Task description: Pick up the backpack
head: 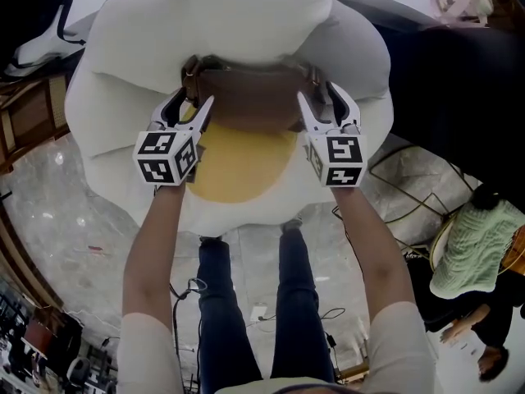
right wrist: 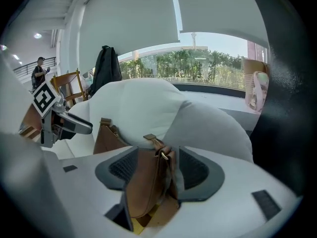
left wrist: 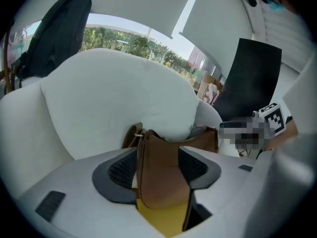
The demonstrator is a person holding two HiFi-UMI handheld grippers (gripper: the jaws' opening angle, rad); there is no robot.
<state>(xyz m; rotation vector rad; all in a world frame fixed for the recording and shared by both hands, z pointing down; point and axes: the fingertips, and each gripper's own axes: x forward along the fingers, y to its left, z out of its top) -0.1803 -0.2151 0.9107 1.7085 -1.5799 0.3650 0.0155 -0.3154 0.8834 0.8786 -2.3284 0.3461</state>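
Note:
A brown leather bag (head: 250, 97) lies on a white egg-shaped cushion chair (head: 238, 23) with a yellow centre (head: 238, 167). My left gripper (head: 190, 105) stands at the bag's left end and my right gripper (head: 321, 98) at its right end. In the left gripper view the bag's end (left wrist: 158, 177) sits between the open jaws of the left gripper (left wrist: 158, 157). In the right gripper view the other end with its strap ring (right wrist: 146, 182) sits between the open jaws of the right gripper (right wrist: 158, 162). A black backpack (left wrist: 59, 29) hangs behind the chair, also visible as the backpack (right wrist: 106, 63).
A wooden chair (head: 25, 113) stands at the left and a dark seat (head: 459, 80) at the right. A person in a green top (head: 476, 253) sits at the lower right, beside cables (head: 402, 187) on the marble floor. The holder's legs (head: 254, 302) stand in front of the chair.

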